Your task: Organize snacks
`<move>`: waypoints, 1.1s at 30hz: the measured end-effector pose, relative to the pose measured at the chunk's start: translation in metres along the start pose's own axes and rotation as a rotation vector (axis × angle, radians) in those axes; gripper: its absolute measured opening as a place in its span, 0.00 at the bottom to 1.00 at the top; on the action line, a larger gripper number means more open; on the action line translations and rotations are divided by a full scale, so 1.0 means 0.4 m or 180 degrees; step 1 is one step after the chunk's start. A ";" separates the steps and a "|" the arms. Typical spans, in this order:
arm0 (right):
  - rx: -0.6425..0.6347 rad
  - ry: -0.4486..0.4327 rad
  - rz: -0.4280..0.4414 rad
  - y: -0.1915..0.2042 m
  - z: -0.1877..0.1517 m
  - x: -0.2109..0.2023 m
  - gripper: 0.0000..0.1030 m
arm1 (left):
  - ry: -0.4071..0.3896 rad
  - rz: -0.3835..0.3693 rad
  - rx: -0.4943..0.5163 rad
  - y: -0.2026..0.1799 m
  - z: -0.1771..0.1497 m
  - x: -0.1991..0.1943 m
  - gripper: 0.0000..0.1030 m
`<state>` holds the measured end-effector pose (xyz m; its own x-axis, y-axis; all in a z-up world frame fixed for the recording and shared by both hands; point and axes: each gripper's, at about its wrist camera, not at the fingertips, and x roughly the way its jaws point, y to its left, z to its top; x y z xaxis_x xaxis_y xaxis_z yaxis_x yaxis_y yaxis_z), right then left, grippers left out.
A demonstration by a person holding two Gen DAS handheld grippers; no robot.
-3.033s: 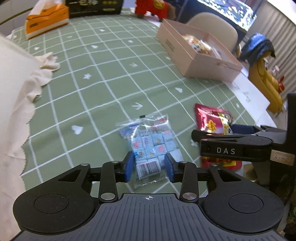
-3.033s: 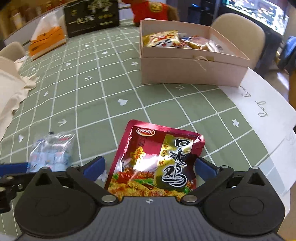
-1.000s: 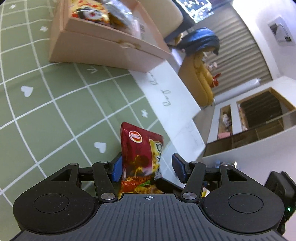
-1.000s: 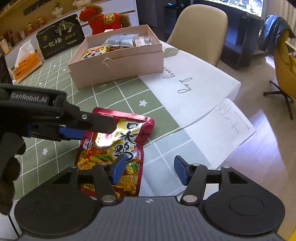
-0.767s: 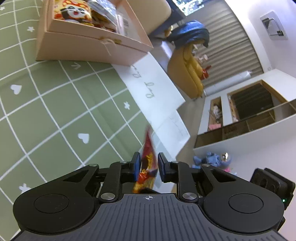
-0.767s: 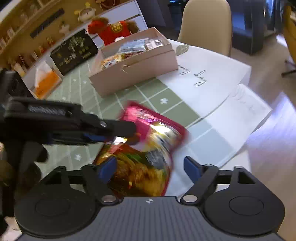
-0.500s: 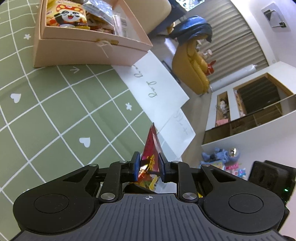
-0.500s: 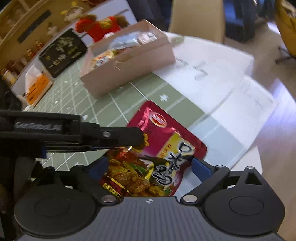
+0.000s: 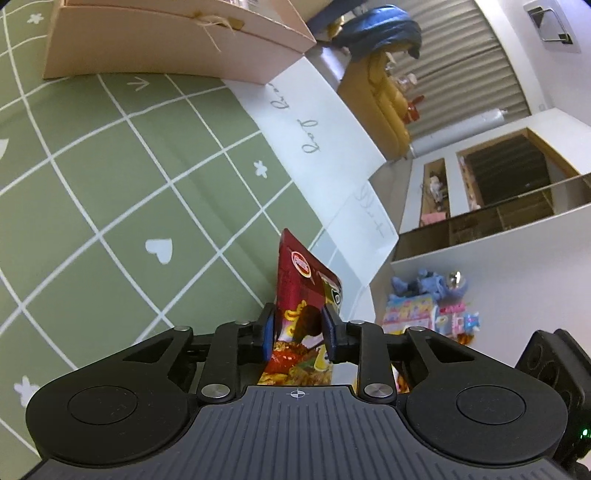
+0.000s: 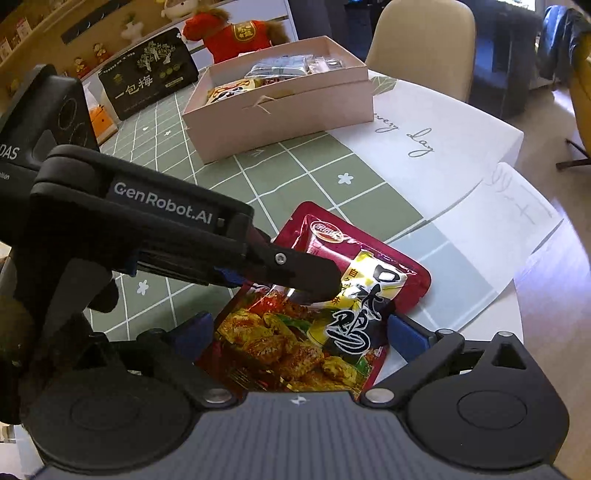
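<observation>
- The counter is covered by a green cloth with a white grid, printed with small hearts, flowers and arrows.
- An open pink cardboard box stands on the cloth, with snack packets inside it.
- Just beside the box, toward the counter's edge, a white sheet with cursive writing lies flat; a second white sheet lies past it and hangs over the edge.
- Behind the box stand a black box with gold Chinese characters and a red plush toy.
- An orange tissue box sits beside the black box, on the side away from the pink box.
</observation>
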<state>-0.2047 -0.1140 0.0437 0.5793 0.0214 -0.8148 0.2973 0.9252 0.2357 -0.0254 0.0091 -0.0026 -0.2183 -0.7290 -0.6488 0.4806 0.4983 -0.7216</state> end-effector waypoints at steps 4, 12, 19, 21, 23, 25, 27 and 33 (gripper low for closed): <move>0.0145 0.0072 0.0030 -0.028 -0.011 -0.027 0.97 | -0.0094 0.0025 0.0095 -0.020 -0.011 -0.018 0.22; 0.0096 0.0136 0.0051 -0.010 -0.037 -0.053 0.97 | -0.0128 -0.0169 -0.0252 -0.004 0.004 -0.034 0.16; -0.0226 0.0124 -0.0155 0.047 -0.058 -0.056 0.97 | -0.0139 -0.0148 -0.0260 -0.016 0.019 -0.035 0.15; -0.0123 0.0109 -0.0249 0.024 -0.059 -0.040 0.93 | -0.0089 -0.0106 -0.0181 -0.023 0.018 -0.033 0.15; -0.0026 0.0007 -0.0152 0.000 -0.053 -0.039 0.89 | 0.0012 -0.0090 -0.0058 -0.031 0.014 -0.024 0.17; -0.0058 -0.0018 -0.0086 -0.003 -0.044 -0.037 0.86 | 0.0133 -0.0069 0.0047 -0.038 0.011 -0.002 0.24; -0.0152 -0.0050 -0.0116 0.003 -0.042 -0.032 0.85 | 0.0197 -0.0049 0.0149 -0.046 0.011 0.026 0.30; -0.0338 -0.0072 -0.0217 0.015 -0.038 -0.029 0.79 | 0.0160 -0.0239 0.0134 -0.057 0.017 0.087 0.24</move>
<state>-0.2211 -0.1031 0.0465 0.5778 -0.0503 -0.8146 0.2553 0.9592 0.1218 -0.0382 -0.0305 -0.0072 -0.2968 -0.7386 -0.6052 0.4963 0.4221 -0.7586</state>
